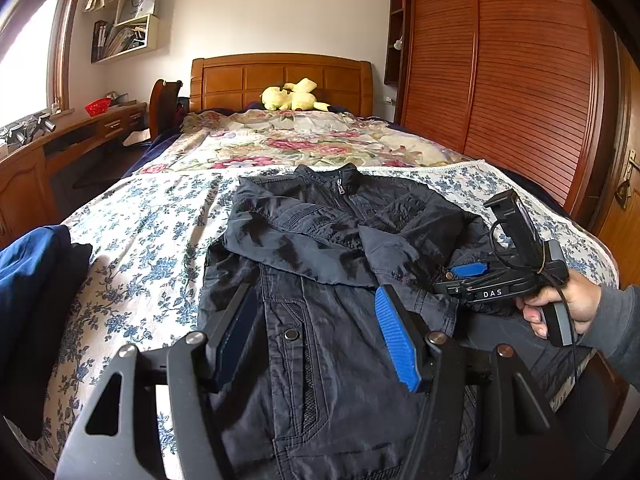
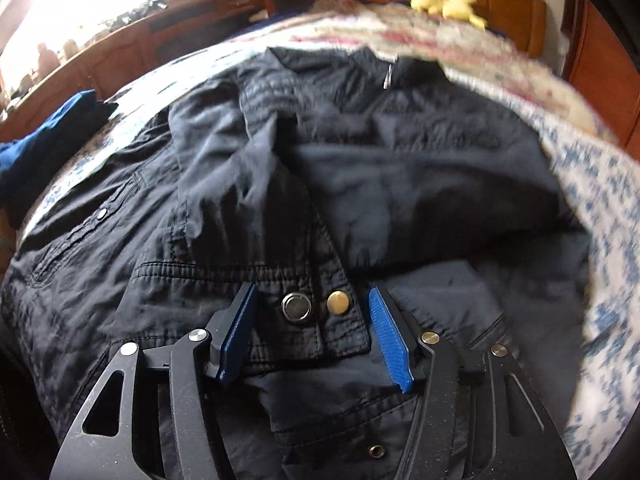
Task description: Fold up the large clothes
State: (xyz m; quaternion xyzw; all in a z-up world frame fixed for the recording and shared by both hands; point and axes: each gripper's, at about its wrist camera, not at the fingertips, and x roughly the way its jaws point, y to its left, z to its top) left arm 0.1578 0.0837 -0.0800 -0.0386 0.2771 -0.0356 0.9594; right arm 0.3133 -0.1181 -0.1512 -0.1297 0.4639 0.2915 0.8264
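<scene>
On the bed (image 1: 160, 216), blue-flowered sheet: one dark jacket (image 1: 320, 320), collar toward the headboard (image 1: 280, 80), sleeves folded across the chest. Left gripper (image 1: 316, 328): jaws apart, above the jacket front. Right gripper (image 2: 312, 320): jaws apart, either side of a snap-buttoned cuff (image 2: 316, 312). Beside the jacket: folded blue clothes (image 1: 36, 280). By the headboard: yellow plush toy (image 1: 294, 96).

Bed with blue-flowered sheet (image 1: 152, 232) at the near end; pink floral quilt (image 1: 304, 140) beyond it, toward the wooden headboard (image 1: 280, 80). Yellow plush toy (image 1: 294, 96) lies at the headboard. Folded blue garment (image 1: 32, 276) at the left edge of the bed. Louvred wardrobe doors (image 1: 500, 80) right. Desk (image 1: 80, 128) left, carrying a red basket (image 1: 97, 106). Wall shelves (image 1: 128, 20) above.
</scene>
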